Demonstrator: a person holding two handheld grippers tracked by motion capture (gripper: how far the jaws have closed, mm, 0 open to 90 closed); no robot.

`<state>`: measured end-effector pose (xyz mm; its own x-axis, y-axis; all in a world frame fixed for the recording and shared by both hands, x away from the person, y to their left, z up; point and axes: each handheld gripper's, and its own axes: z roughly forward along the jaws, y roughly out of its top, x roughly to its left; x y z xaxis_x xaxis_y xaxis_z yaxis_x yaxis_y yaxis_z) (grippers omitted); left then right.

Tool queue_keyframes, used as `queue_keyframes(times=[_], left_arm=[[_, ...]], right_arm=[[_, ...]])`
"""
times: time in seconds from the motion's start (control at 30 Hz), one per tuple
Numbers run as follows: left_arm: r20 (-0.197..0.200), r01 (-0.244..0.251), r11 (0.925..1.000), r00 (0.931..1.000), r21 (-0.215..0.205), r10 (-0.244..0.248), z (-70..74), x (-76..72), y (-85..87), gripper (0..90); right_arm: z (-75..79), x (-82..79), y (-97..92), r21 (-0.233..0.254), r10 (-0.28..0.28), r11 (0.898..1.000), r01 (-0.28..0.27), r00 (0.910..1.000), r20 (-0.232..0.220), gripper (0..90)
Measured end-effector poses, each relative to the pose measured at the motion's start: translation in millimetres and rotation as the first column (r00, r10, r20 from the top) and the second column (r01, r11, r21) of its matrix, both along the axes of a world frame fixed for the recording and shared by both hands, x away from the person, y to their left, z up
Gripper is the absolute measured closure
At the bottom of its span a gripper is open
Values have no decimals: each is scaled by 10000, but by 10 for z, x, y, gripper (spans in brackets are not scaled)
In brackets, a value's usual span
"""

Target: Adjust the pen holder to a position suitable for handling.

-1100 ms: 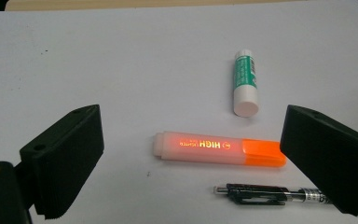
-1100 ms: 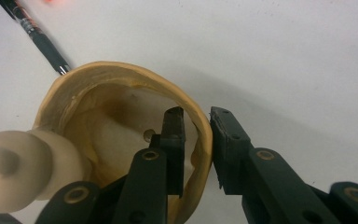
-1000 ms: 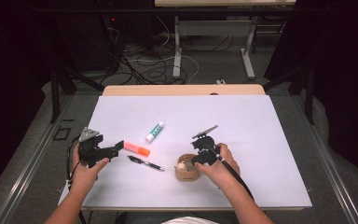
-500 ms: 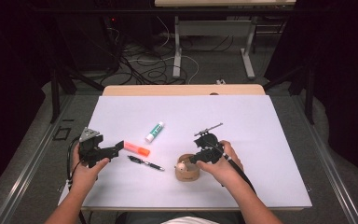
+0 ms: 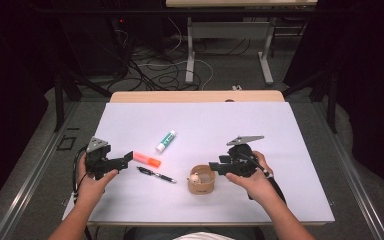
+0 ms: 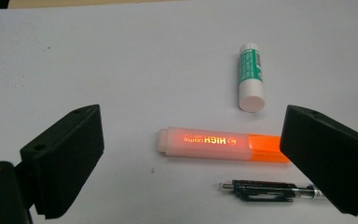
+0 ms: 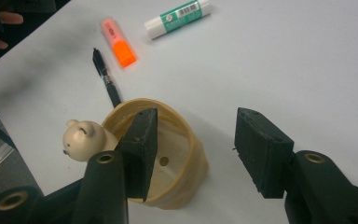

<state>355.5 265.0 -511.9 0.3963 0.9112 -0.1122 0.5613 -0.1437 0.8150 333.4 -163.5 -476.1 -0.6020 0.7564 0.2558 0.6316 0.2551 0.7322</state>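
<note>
— Looking down on the white table [image 5: 300, 150], what's the biggest thing out there?

— The wooden cup [image 5: 201, 182], upright near the front, with a little bear figure [image 5: 194, 177] on its rim. The right gripper [image 7: 193, 149] hangs just over it, jaws spread, one jaw above the cup's mouth, the other outside the wall.

— And the left side?

— The left gripper [image 6: 191, 158] sits low on the table, jaws wide apart, gripping nothing. Between them lies the orange highlighter [image 6: 221, 144], flat on its side.

— Smaller items?

— A green-and-white glue stick [image 6: 251, 77] beyond the highlighter, apart from it. A black pen [image 6: 268, 191] lies just beside the highlighter, on the near side.
</note>
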Motion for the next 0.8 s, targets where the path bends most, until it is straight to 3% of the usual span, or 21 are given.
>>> queue_keyframes(times=[0.1,0.23,0.37,0.5,0.57,0.7,0.8], left_arm=[[26,28,9999,10000,138,-29,-8,6,-6,63],[-21,44,9994,10000,339,-43,-22,13,-13,63],[-177,123,9986,9998,523,-114,-50,30,-9,63],[-236,197,9971,9996,733,-180,-80,43,-12,63],[-213,312,9944,9993,1015,-291,-89,45,-18,63],[-105,638,9840,9980,1666,-629,-108,49,-40,64],[-74,898,9766,9959,1952,-901,-111,46,-63,63]], right_arm=[[-42,1,-197,-40,-107,9999,108,9997,207,444],[-84,-17,-323,-47,-179,9998,180,9995,265,425],[-156,-22,-478,-36,-332,9994,334,9982,506,351],[-249,18,-604,62,-919,9958,917,9917,898,293],[-298,44,-669,-151,-1255,9916,1284,9841,1258,290],[-411,73,-772,182,-1884,9821,1875,9762,1074,284],[-442,67,-782,45,-1941,9808,1948,9745,1126,284]])
